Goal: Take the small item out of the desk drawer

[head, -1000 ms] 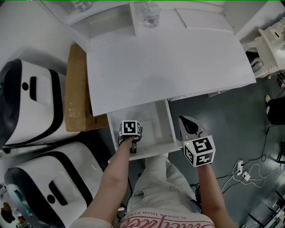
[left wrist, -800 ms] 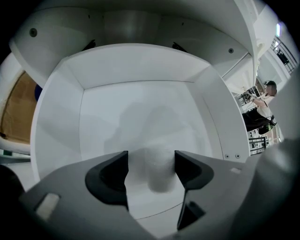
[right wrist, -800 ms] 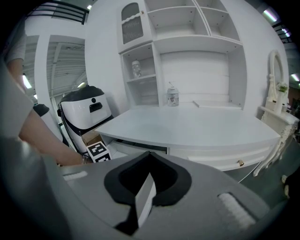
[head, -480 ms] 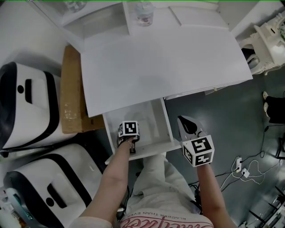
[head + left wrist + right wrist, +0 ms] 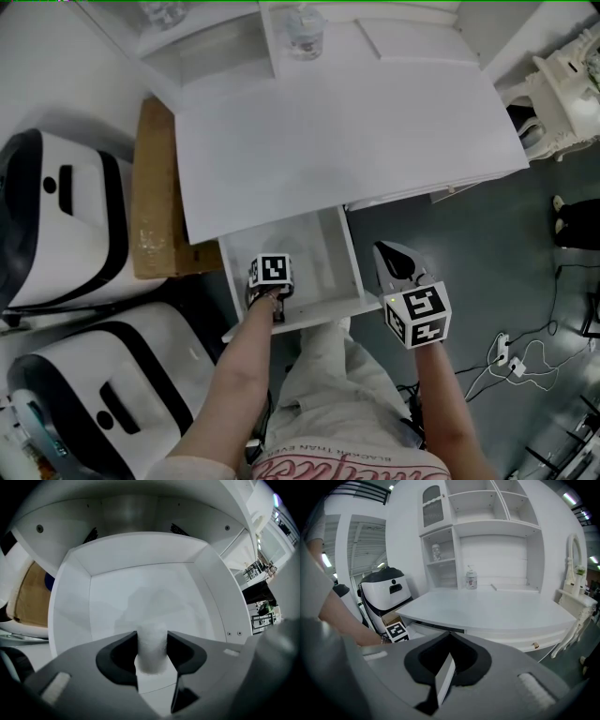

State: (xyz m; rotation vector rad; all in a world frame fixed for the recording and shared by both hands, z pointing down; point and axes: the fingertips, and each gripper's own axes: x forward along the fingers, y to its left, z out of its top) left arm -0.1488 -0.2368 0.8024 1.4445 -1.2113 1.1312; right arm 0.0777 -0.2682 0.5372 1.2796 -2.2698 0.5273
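The left claw (image 5: pixel 152 639), its jaws just having closed, gripped the small white foam-like item (image 5: pixel 151 657) inside the open bench drawer (image 5: pixel 70 611). Lifting it out remained. The right claw (image 5: pixel 449 660) hung clenched, empty.

The left gripper (image 5: pixel 272 283) points almost straight down from a bare left forearm (image 5: pixel 239 370) that reaches in from 6 o'clock. Its jaws have just been closing and now pinch a small white item (image 5: pixel 151 641). At its 3 o'clock, the right gripper (image 5: pixel 397 264) slants down toward 11 o'clock, jaws together with nothing between them.
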